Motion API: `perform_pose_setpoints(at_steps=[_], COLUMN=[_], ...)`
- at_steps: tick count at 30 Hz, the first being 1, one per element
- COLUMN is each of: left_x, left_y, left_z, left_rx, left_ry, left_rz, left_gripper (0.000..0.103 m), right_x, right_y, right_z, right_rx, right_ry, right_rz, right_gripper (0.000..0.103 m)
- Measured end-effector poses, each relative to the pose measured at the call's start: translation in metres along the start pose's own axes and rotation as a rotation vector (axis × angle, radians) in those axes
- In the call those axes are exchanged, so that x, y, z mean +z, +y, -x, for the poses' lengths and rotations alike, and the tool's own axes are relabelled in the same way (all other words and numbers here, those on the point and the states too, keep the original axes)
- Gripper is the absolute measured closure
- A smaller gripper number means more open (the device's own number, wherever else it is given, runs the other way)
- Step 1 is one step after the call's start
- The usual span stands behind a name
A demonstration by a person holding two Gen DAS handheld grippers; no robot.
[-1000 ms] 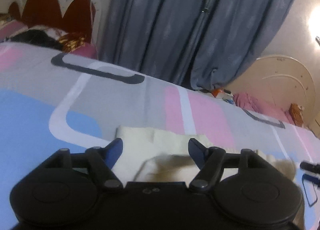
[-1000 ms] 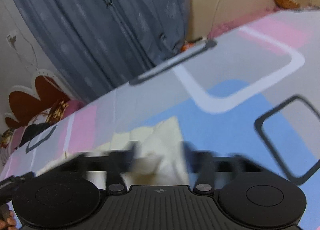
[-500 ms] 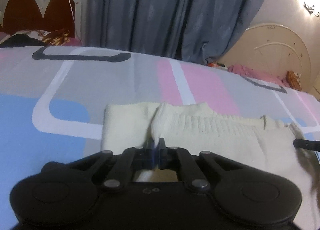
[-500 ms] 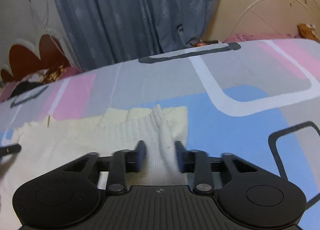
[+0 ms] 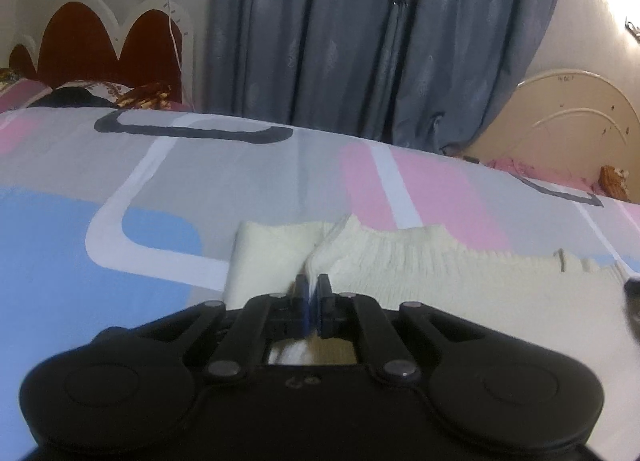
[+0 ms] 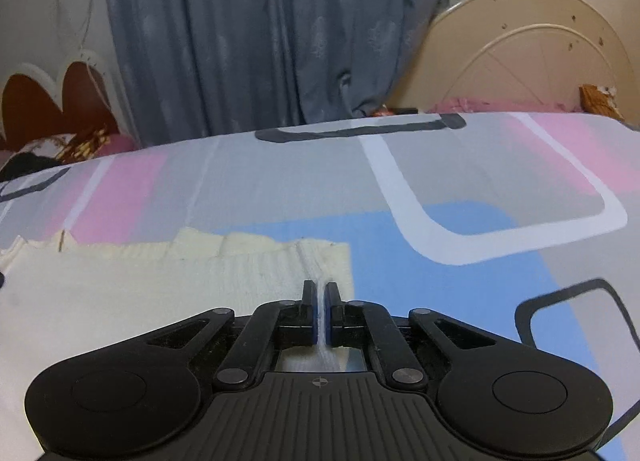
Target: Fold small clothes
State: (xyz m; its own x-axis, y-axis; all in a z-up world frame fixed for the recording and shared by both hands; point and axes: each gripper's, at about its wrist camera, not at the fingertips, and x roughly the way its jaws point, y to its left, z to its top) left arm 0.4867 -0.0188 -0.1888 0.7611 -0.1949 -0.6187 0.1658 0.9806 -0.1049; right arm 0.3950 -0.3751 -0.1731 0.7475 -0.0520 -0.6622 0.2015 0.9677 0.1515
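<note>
A small cream knitted garment (image 5: 420,261) lies flat on the patterned bedsheet (image 5: 200,181). My left gripper (image 5: 313,285) is shut on a pinched ridge of the cream garment near its left end. In the right wrist view the same garment (image 6: 160,277) spreads to the left, and my right gripper (image 6: 320,293) is shut on a thin fold of it near its right edge. Both grippers sit low over the bed.
The sheet (image 6: 460,189) has pink, blue and grey blocks with white and dark outlines. A blue-grey curtain (image 5: 380,41) hangs behind the bed. A red and white headboard (image 5: 100,37) stands at the left, a cream one (image 6: 540,53) at the right.
Both grippers went from open to shut on the garment: the left closed first, the right closed in the last half second. The garment now lies spread flatter between them.
</note>
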Motion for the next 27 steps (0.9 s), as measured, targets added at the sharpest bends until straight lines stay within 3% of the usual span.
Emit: perform_pose_setpoints(at_steps=[1,4,6,8,11,16,19,23,27], left_x=[0.002,0.004,0.003,-0.002,-0.016,-0.039,-0.041,-0.039,-0.036], left_y=[-0.001,-0.001,-0.002,-0.007,-0.021,-0.032,-0.022,-0.017,-0.021], left_z=[0.007,0.034,0.050,0.063,0.066,0.050,0.048,0.054,0.065], left_rx=[0.009,0.013,-0.025,-0.064,-0.130,-0.112,-0.099,-0.081,-0.078], left_ry=[-0.009,-0.070,-0.077,-0.067,0.000,0.056,0.045,0.058,0.065], left_rz=[-0.001,-0.025,-0.017,-0.030,-0.072,-0.113,-0.091,-0.091,-0.073], left_gripper=[0.089,0.082,0.076,0.073,0.072,0.070,0.071,0.072,0.072], right_x=[0.002,0.007,0.006,0.003,-0.013,-0.039,-0.050,-0.043,-0.041], right_y=[-0.002,0.004,0.012,0.024,0.052,0.083,0.081,0.056,0.055], right_z=[0.007,0.028,0.042,0.050,0.053,0.037,0.025,0.026,0.035], right_rx=[-0.005,-0.004,0.030,0.087,0.167,0.190,0.116,0.047,0.056], right_ry=[-0.023,-0.075,-0.089,-0.084,-0.036,0.042,0.045,0.038,0.047], right_rz=[0.003,0.011,0.015,0.026,0.054,0.103,0.158,0.094,0.077], right_gripper=[0.100,0.098,0.080,0.071,0.071,0.071,0.071,0.071,0.071])
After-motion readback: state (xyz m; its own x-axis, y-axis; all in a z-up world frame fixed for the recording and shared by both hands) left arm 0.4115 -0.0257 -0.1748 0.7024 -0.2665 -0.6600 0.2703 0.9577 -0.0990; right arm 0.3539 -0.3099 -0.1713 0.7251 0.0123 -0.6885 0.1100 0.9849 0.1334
